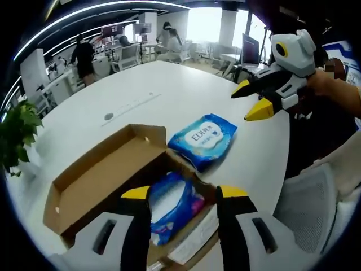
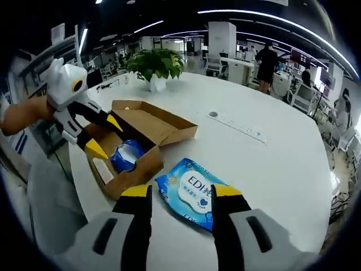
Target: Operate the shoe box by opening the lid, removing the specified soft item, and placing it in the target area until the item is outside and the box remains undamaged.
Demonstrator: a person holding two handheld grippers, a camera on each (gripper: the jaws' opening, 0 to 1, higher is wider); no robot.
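Observation:
A brown cardboard shoe box (image 1: 84,186) (image 2: 148,159) lies open on the white table, its lid (image 2: 158,121) folded flat. Inside it rests a blue soft pack (image 1: 172,204) (image 2: 125,155). A second blue wipes pack (image 1: 203,139) (image 2: 190,192) lies on the table beside the box. My left gripper (image 1: 184,193) (image 2: 104,135) hovers open over the box, above the pack inside. My right gripper (image 2: 181,191) (image 1: 252,101) hangs open above the wipes pack on the table, with nothing between its jaws.
A potted plant (image 2: 155,65) (image 1: 17,132) stands at the table's edge beyond the box. A power strip (image 2: 237,125) is set in the tabletop. A grey chair back (image 1: 316,197) stands beside the table. People and desks fill the office behind.

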